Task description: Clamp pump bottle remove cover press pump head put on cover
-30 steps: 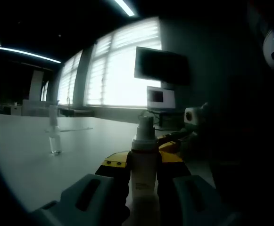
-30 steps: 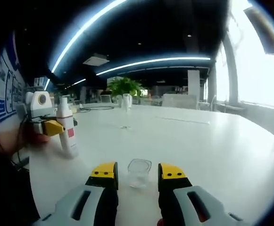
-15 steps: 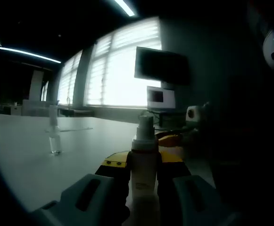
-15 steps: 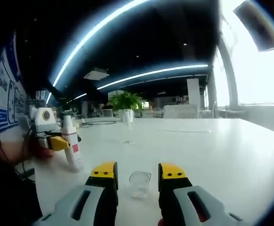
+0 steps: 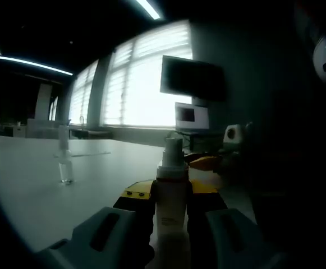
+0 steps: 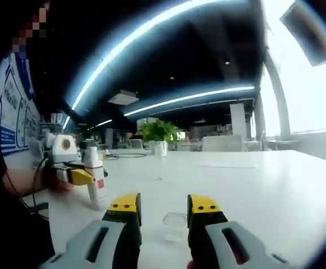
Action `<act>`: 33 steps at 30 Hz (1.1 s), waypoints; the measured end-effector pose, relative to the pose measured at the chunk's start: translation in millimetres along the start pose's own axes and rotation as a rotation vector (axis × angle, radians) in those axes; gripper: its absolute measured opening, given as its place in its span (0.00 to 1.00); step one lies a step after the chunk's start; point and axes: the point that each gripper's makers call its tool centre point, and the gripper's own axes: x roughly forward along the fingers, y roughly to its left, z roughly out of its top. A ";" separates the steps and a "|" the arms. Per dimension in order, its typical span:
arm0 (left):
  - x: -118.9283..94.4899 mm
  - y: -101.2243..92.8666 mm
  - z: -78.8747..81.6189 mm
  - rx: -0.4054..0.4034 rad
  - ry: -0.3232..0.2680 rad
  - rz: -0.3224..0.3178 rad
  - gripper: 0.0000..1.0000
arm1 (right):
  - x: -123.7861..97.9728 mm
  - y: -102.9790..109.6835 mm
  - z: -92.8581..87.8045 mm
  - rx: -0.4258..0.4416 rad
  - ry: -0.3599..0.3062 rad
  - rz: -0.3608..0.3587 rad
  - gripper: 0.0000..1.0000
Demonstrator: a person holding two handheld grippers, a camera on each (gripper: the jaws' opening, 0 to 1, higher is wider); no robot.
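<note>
The left gripper (image 5: 170,197) jaws grip the pump bottle (image 5: 171,190). The right gripper (image 6: 163,208) jaws stand open, the clear cover (image 6: 174,226) between them on the worktop (image 6: 252,190).

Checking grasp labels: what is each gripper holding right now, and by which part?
Left gripper clamps the pump bottle by its body, below the bare pump head. Right gripper is open, holding nothing; the clear cover lies on the table between its jaws.

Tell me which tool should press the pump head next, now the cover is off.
The right tool. It is open and empty, with the clear cover lying on the table between its jaws. The left tool is shut on the pump bottle, holding it upright with the pump head exposed.
</note>
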 end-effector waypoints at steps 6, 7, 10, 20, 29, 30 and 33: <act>-0.1 0.2 -0.1 -0.001 0.001 0.001 0.13 | -0.2 3.1 3.0 0.024 -0.008 0.010 0.27; -0.2 0.3 -0.1 -0.002 0.001 0.001 0.13 | -0.2 4.2 3.7 0.030 -0.009 0.013 0.27; 0.2 1.1 -0.6 -0.002 0.005 0.011 0.13 | -0.2 3.4 8.2 0.040 -0.024 0.016 0.27; 0.2 0.1 -1.5 0.006 0.007 0.005 0.13 | 8.7 28.8 46.1 0.008 -0.054 0.095 0.25; 0.0 -1.3 -1.5 0.009 0.007 -0.004 0.13 | 19.3 45.0 58.9 -0.065 0.003 0.163 0.18; 0.1 -1.5 -1.5 0.010 0.007 -0.004 0.13 | 20.0 46.5 60.9 -0.070 0.007 0.170 0.18; 0.1 -1.6 -1.5 0.010 0.007 -0.004 0.13 | 22.1 51.4 69.8 -0.062 0.008 0.197 0.18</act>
